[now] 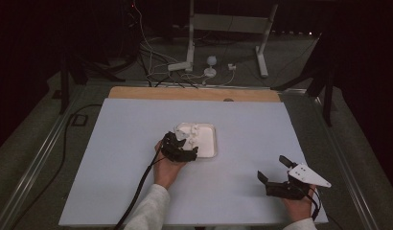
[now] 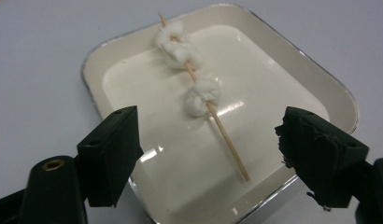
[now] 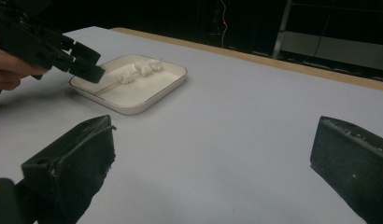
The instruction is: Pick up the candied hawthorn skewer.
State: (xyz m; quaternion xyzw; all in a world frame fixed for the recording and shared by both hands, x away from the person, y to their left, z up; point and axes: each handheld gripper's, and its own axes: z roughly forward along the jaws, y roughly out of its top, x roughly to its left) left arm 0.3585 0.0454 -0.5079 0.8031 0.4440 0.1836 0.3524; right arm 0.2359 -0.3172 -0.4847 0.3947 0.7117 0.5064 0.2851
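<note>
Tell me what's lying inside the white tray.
Inside the tray lies one wooden skewer threaded with three white marshmallow-like pieces, bunched toward its far end. The left gripper hangs open over the bare end. The tray floor under the pieces is hidden.

1. A shallow white square tray [image 1: 207, 144] with rounded corners sits near the middle of the pale grey table mat [image 1: 252, 124].
2. White lumps [image 1: 189, 130] lie in the tray's far left corner.
3. The left black two-jaw gripper [image 1: 178, 145] hangs over the tray's near left edge.
4. The right black gripper [image 1: 273, 168], topped by a grey three-cornered plate, is well apart near the mat's front right, jaws spread.
</note>
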